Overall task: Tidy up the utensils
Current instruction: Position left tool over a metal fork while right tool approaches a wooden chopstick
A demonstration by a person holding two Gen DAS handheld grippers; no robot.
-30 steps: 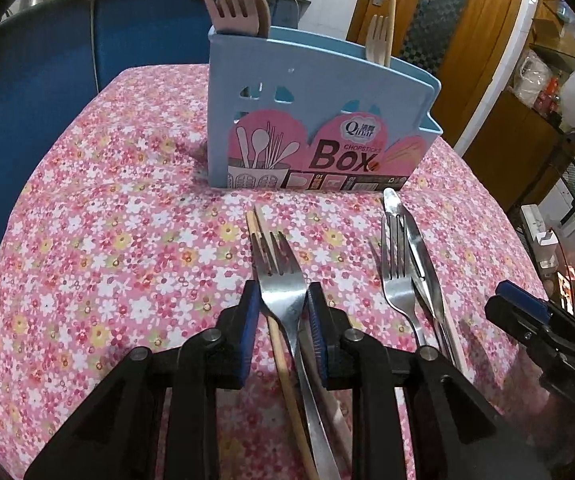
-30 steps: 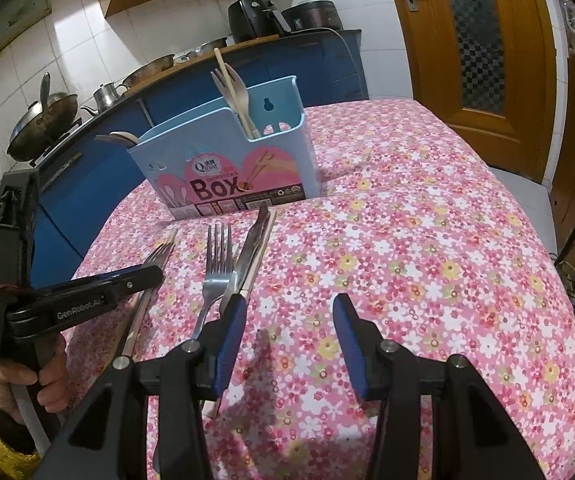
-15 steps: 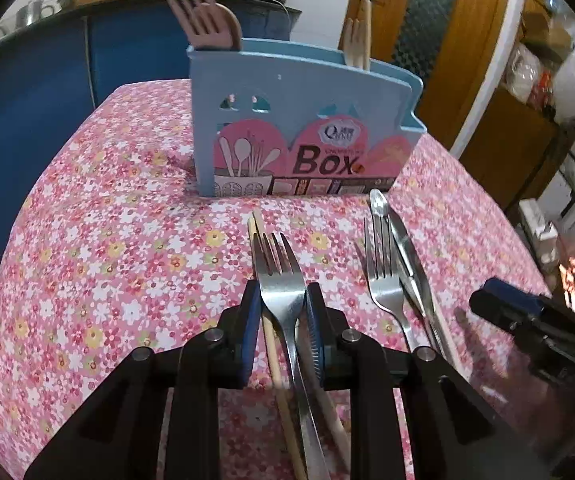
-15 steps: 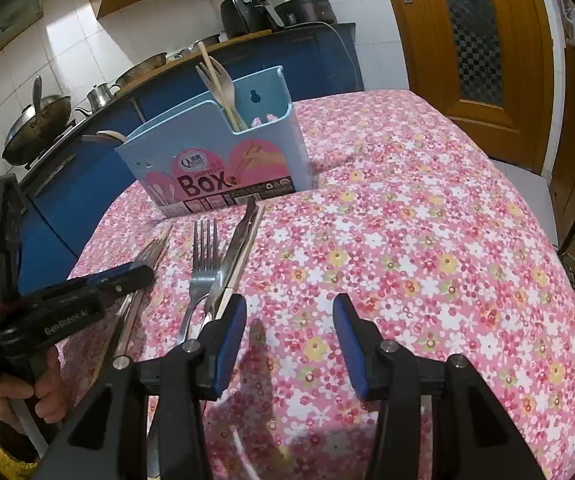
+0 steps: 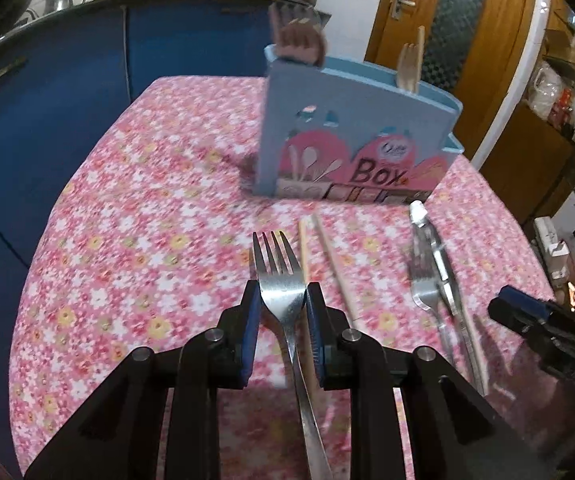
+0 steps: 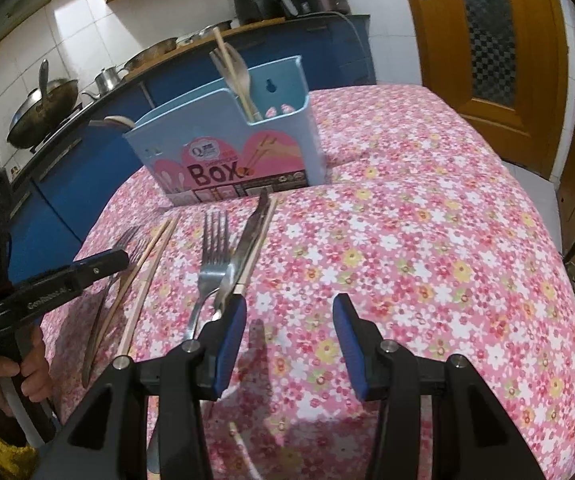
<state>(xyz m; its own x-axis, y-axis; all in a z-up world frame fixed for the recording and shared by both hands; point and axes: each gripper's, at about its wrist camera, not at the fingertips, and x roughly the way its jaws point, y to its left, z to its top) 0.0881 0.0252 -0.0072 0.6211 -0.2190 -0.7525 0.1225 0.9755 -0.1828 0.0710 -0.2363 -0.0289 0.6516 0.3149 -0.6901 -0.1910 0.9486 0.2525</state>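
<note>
**Left tool clamped on a fork, right tool spread over bare cloth**

Left wrist view: your left tool [image 5: 280, 320] is clenched on a steel fork [image 5: 278, 276]; both blue pads press the neck just below the tines, and the handle runs back beneath the fingers toward the camera. The tines point toward the blue utensil box [image 5: 351, 136], which stands upright further along the tabletop [image 5: 135, 240] on its pink flowered cloth. Wooden and brownish utensils already stick up out of the box. Just right of your held fork lies a pair of wooden chopsticks [image 5: 327, 256] flat on the cloth. Further right lie a second fork [image 5: 423, 292] and a table knife [image 5: 439, 264], close together, side by side. The tip of your right tool [image 5: 527, 316] shows at the right edge. This view is somewhat blurred.

Right wrist view: your right tool [image 6: 289, 340] is released, its jaws spread with nothing between them but the cloth. Its left pad sits just beside the handle of the knife [image 6: 243, 248]; whether it touches I cannot tell. The second fork [image 6: 211, 256] lies left of the knife, and a thin wooden stick runs along the knife's right side. The box [image 6: 227, 148] stands beyond them. At the left edge, your hand [image 6: 15, 368] grips the left tool's handle.
</note>
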